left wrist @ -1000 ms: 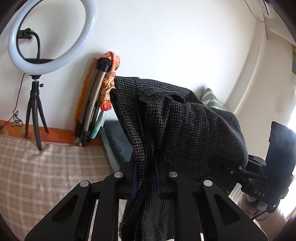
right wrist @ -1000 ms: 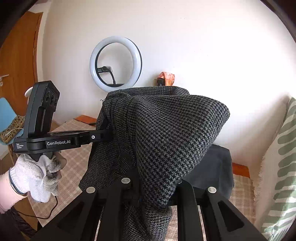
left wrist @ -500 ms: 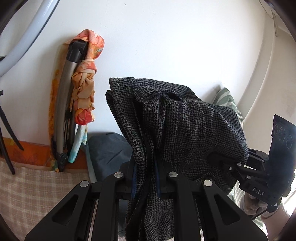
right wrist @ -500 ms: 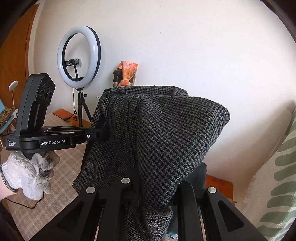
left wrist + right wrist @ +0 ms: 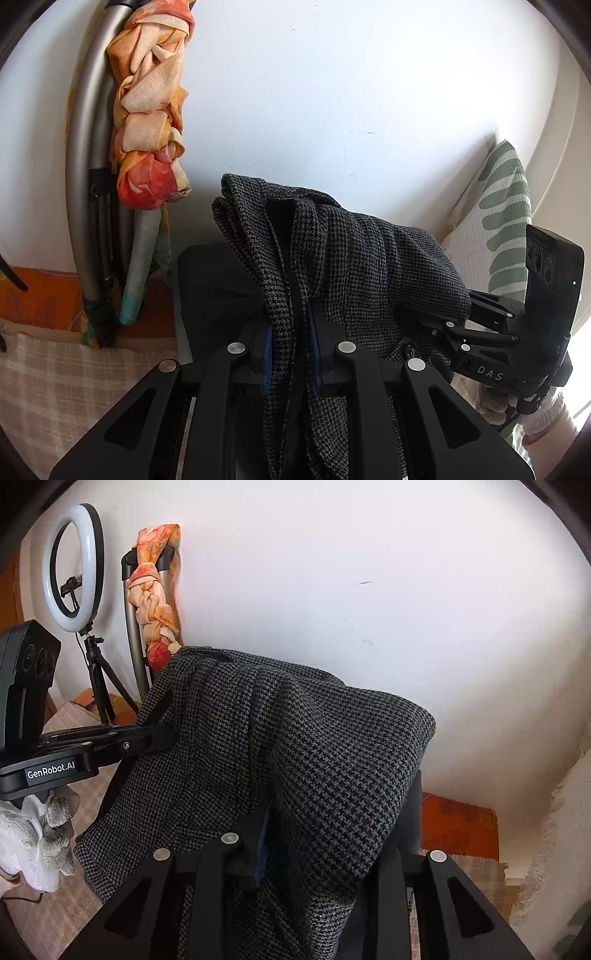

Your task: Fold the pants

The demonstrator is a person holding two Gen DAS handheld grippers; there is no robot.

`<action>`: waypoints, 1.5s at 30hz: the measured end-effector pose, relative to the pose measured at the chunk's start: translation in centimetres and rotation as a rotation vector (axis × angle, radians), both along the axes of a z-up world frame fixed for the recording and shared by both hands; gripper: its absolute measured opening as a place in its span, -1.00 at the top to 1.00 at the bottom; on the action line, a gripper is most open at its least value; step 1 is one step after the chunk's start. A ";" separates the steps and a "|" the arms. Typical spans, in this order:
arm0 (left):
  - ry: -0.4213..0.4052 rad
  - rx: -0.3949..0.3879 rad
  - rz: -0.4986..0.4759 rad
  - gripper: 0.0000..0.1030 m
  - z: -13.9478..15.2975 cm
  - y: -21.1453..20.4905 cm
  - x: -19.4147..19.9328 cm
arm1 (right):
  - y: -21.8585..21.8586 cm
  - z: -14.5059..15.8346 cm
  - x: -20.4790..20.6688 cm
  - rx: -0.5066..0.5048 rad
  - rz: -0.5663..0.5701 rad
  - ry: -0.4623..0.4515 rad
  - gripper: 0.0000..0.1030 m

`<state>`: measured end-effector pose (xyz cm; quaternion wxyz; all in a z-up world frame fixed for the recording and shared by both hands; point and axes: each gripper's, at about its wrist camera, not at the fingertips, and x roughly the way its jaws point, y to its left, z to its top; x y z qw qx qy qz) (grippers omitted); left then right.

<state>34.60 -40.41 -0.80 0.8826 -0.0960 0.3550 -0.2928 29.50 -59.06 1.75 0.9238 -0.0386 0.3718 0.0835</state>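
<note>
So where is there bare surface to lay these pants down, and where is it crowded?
Both grippers hold the pants aloft. Bare checked bedspread shows to the left, below the orange headboard strip; another patch lies under the left gripper, near the tripod. Crowded: the dark folded garment straight ahead, the leaf-print cushion on the right.

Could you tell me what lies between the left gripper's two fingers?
The pants: bunched houndstooth fabric fills the gap of the left gripper, pinched between its blue pads, seen in the left wrist view.

Bright daylight from the right, sharp focus, fisheye-curved dark corners
</note>
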 end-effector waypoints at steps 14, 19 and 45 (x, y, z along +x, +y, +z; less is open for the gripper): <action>-0.073 0.088 0.049 0.58 3.1 1.6 -1.8 | -4.5 1.5 -1.5 0.131 -0.192 -0.043 -0.16; -0.068 0.086 0.038 0.58 4.0 2.6 -3.4 | -4.5 2.1 -3.1 0.121 -0.231 -0.054 -0.16; -0.122 0.103 -0.001 -0.48 9.6 11.3 -19.7 | 7.9 9.3 -21.0 -0.031 -0.324 -0.250 -0.88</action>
